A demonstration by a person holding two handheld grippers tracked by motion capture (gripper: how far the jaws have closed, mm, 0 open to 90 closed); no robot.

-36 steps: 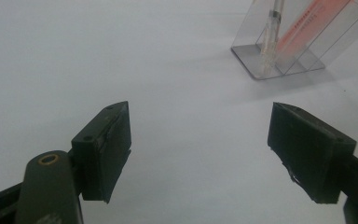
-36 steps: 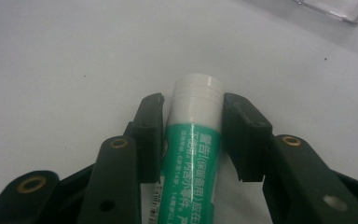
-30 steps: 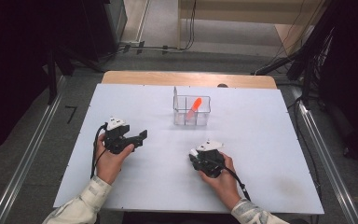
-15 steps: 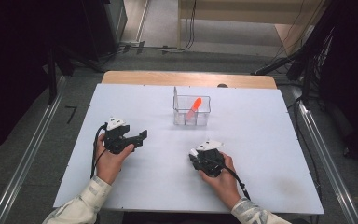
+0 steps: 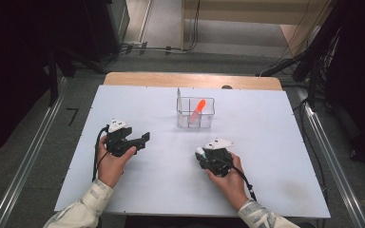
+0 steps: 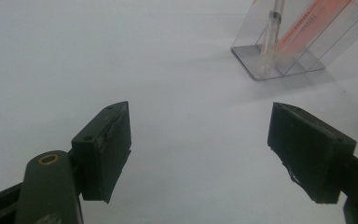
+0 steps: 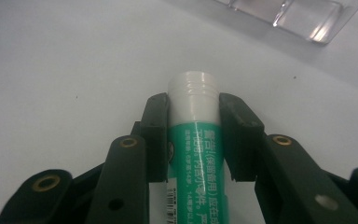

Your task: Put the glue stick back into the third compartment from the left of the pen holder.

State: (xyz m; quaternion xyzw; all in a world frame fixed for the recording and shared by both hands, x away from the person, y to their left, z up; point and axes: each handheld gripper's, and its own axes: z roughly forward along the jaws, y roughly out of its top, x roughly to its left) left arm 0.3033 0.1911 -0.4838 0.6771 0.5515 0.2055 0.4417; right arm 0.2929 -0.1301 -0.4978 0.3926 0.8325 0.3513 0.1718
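Right tool [image 7: 193,135] clamped on green-and-white tube [image 7: 195,140], white ribbed cap poking past the jaw tips, printed label running along the body, low in centre of right gripper view. Seen in high view at lower right of centre [image 5: 204,156], held in right hand [image 5: 228,178] just above white worktop [image 5: 266,142], pale tube end at its left side. Cable trailing from it toward bottom edge.

Left tool [image 6: 198,154] with jaws wide apart, nothing between them, only bare worktop [image 6: 51,56] in the gap. In high view at left of centre [image 5: 142,140], held in left hand [image 5: 111,161], pointing toward right of frame.

Clear plastic organiser [image 5: 196,114] standing at upper centre of high view, well apart from both tools, divided into compartments, with orange pen [image 5: 197,110] leaning tilted inside. Same organiser [image 6: 303,42] at upper right of left gripper view, orange pen [image 6: 307,25] and thin clear stick [image 6: 272,28] inside; exact compartment cannot tell. Corner of organiser [image 7: 303,18] at top right of right gripper view.

Wooden strip [image 5: 190,80] along far edge of worktop.
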